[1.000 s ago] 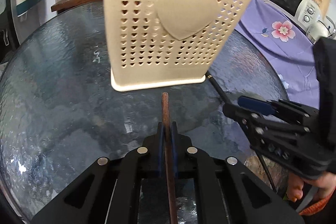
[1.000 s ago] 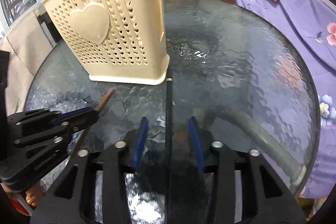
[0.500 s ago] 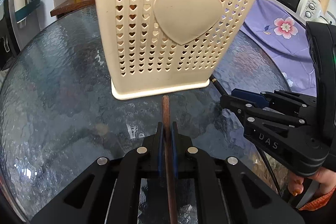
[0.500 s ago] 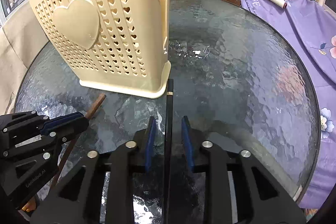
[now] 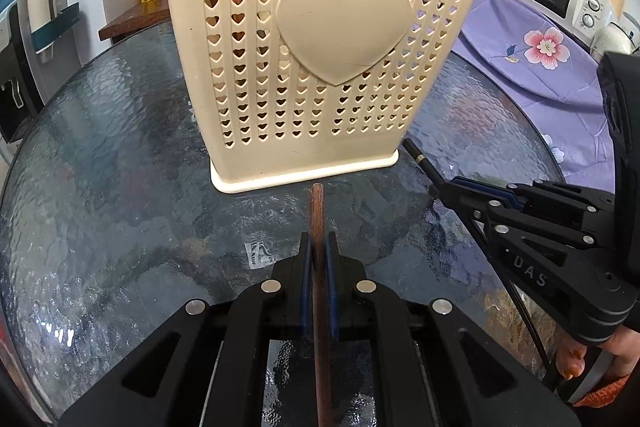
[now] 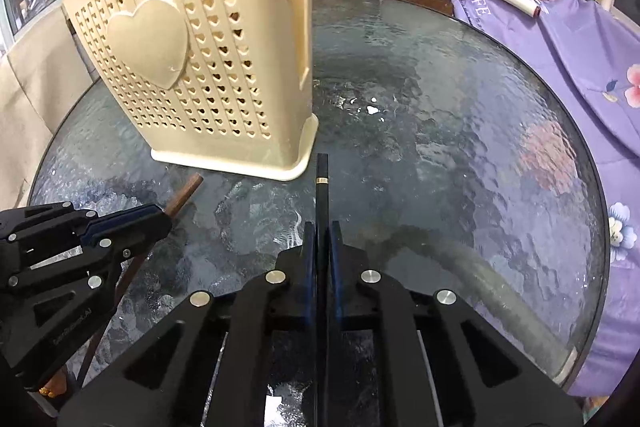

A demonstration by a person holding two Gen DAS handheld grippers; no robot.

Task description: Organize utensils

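Brown chopstick (image 5: 319, 223): back end runs off the bottom edge of the left wrist view, so full length can't be read. Black chopstick (image 6: 321, 187): same in the right wrist view, rear part cut off at the bottom; in the left wrist view its mid section is hidden behind the right gripper (image 5: 452, 187). Holder (image 5: 320, 39): top rim cut off by the upper edge in both views, inside not visible; only tips of sticks poke above it, count unclear. Glass table (image 6: 460, 115): what's under it is blurred by the textured glass.
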